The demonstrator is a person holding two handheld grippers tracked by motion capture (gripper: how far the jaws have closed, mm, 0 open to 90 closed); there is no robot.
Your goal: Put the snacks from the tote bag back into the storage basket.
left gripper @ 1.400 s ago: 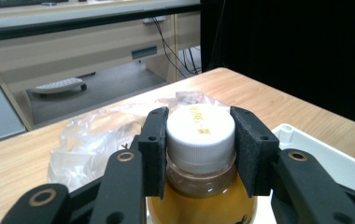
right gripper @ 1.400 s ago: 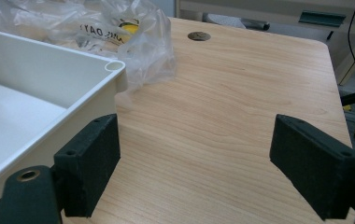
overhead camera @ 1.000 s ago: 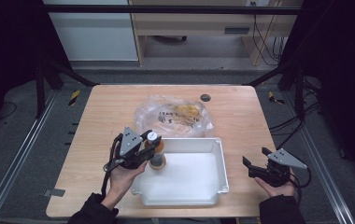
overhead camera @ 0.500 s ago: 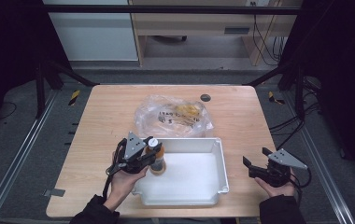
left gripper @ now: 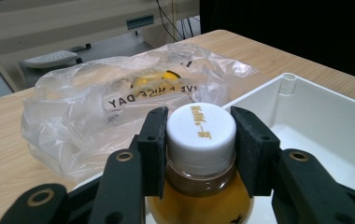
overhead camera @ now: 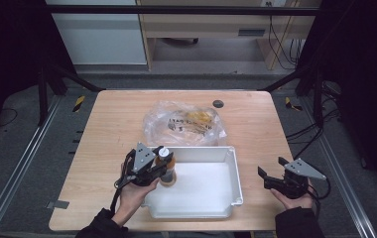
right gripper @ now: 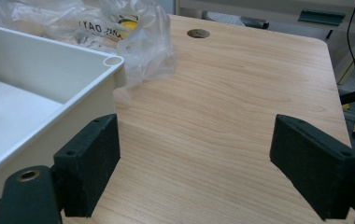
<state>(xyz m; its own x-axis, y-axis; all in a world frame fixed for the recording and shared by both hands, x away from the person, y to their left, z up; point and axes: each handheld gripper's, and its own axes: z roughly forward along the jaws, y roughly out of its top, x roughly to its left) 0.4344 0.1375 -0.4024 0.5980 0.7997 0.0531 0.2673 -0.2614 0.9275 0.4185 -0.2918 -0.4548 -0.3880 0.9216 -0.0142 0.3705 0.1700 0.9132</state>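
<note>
A small bottle (overhead camera: 167,173) of amber liquid with a white cap (left gripper: 201,126) stands upright at the left end of the white tray (overhead camera: 234,173). My left gripper (overhead camera: 164,161) is shut on it, with both black pads (left gripper: 153,144) pressed against the cap and neck. In the left gripper view the bottle (left gripper: 199,198) rises between the jaws, with the tray's wall (left gripper: 306,93) to its right. My right gripper (overhead camera: 271,167) rests open on the table right of the tray, nothing between its fingers (right gripper: 91,163). The tray's corner (right gripper: 112,61) lies to its left.
A crumpled clear plastic bag (overhead camera: 184,124) with yellow items inside lies just behind the tray; it is also in the left gripper view (left gripper: 96,116) and the right gripper view (right gripper: 133,28). A round dark grommet (overhead camera: 218,103) sits near the table's far edge. Bare wood lies ahead of the right gripper.
My left gripper has shifted slightly toward the near edge, carrying the bottle at the tray's left end. The right gripper has stayed where it was.
</note>
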